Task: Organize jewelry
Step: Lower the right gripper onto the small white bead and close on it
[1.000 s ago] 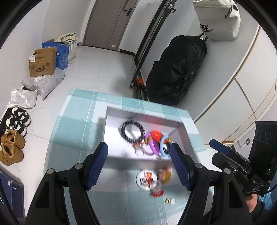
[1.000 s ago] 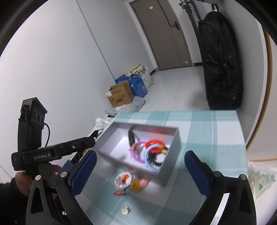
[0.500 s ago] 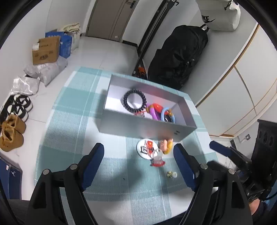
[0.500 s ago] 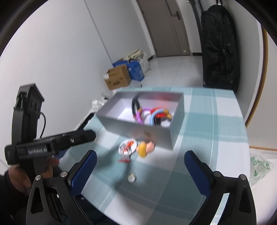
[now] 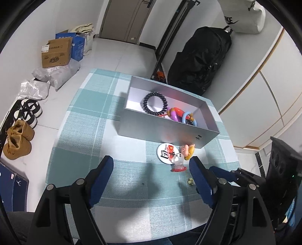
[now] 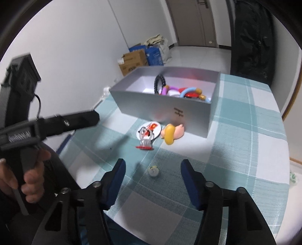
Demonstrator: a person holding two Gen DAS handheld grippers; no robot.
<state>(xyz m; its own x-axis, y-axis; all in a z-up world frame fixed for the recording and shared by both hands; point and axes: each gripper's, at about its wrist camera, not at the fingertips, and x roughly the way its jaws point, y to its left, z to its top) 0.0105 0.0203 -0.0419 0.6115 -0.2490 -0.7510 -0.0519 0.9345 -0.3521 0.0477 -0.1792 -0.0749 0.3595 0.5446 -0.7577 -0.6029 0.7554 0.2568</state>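
Your right hand-held gripper [image 6: 152, 174], fingers apart, has the earring [image 6: 153, 171] on the surface at lower centre, right between them; your left hand-held gripper [image 5: 152, 176], also apart and empty, sits farther off.

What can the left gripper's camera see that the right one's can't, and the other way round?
Only the left view shows the shoes on the floor and the white bag on the wall. Only the right view shows the person's left hand on its handle. Both show the silver box, the round badge and the small stud on the checked cloth.
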